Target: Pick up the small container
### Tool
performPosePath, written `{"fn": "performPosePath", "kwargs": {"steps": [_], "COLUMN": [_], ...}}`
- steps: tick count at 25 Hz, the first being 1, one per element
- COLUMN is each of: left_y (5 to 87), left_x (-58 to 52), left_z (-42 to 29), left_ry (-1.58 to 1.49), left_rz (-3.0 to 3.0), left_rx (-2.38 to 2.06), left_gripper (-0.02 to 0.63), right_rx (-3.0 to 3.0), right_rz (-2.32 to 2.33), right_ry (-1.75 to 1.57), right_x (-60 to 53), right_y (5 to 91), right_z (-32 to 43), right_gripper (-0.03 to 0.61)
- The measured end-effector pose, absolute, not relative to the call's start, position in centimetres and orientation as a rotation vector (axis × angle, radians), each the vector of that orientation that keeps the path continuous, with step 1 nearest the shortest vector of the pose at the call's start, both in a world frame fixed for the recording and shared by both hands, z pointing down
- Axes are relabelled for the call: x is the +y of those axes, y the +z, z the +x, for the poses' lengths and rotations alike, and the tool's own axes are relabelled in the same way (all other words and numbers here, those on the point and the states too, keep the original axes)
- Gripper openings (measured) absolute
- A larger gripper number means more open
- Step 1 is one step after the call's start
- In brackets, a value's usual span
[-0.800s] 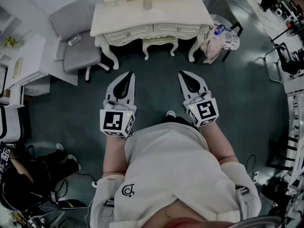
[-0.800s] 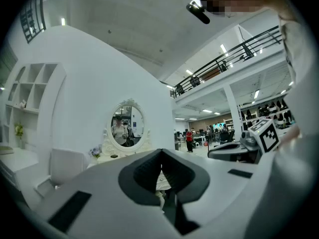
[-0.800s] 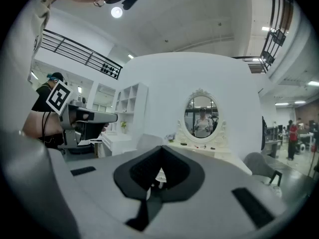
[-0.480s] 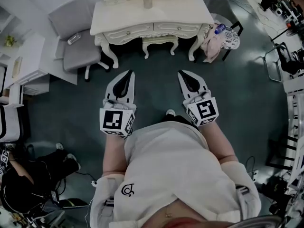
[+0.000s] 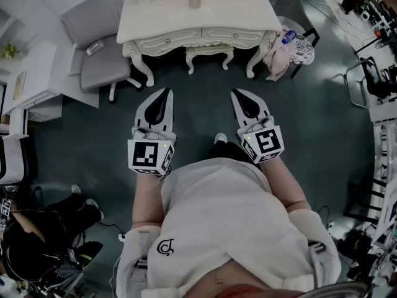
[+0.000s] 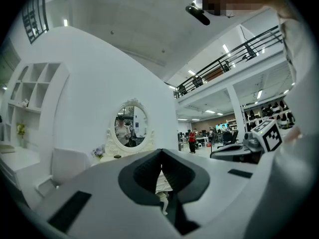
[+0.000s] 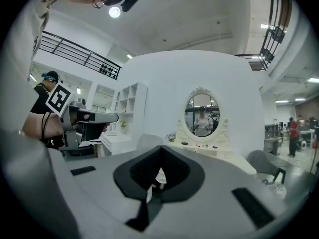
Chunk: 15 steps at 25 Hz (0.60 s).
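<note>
A small pale cylindrical container [image 5: 194, 2] stands near the middle of the cream dressing table [image 5: 149, 23] at the top of the head view. Both grippers are held side by side at waist height over the dark floor, well short of the table and pointing toward it. My left gripper [image 5: 165, 92] is shut with nothing between its jaws, which meet at the tips [image 6: 160, 152]. My right gripper [image 5: 235, 94] is also shut and empty [image 7: 160, 149]. In both gripper views an oval mirror [image 7: 202, 114] stands on the table far ahead.
A grey chair [image 5: 99, 48] stands left of the table, and a matching stool [image 5: 208, 56] is tucked under it. At the table's right a chair holds clothes and a bottle [image 5: 288, 45]. White shelving [image 5: 28, 89] lines the left side. A seated person [image 5: 37, 241] is at bottom left.
The table and chairs have slid slightly up the head view, and both grippers have shifted a little forward with it. Both stay shut.
</note>
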State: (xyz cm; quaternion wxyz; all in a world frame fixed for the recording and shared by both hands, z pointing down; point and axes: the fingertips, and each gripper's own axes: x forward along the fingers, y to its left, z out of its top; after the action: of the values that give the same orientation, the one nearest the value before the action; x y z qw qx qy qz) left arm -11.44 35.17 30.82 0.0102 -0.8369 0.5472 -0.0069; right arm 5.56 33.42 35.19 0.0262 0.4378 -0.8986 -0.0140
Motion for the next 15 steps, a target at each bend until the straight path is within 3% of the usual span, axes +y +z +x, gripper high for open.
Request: {"fn": "performPosePath", "kwargs": {"steps": [8,15], "left_y": [33.4,34.1], "left_x": [29.2,17.6], "left_z": [-11.4,-10.2], "left_ry": [-0.053,-0.080], "left_rz": [-2.611,-2.589], "left_rx": [1.765,1.853], "left_gripper": [0.012,0.012], "right_rx": [-2.789,-2.819], "right_rz": [1.298,1.206], "right_ry": [-0.009,0.023], "right_x": [26.7,14.0], "right_y": [37.6,37.7], "right_z": [5.5,6.1], "right_gripper": [0.006,0.006]}}
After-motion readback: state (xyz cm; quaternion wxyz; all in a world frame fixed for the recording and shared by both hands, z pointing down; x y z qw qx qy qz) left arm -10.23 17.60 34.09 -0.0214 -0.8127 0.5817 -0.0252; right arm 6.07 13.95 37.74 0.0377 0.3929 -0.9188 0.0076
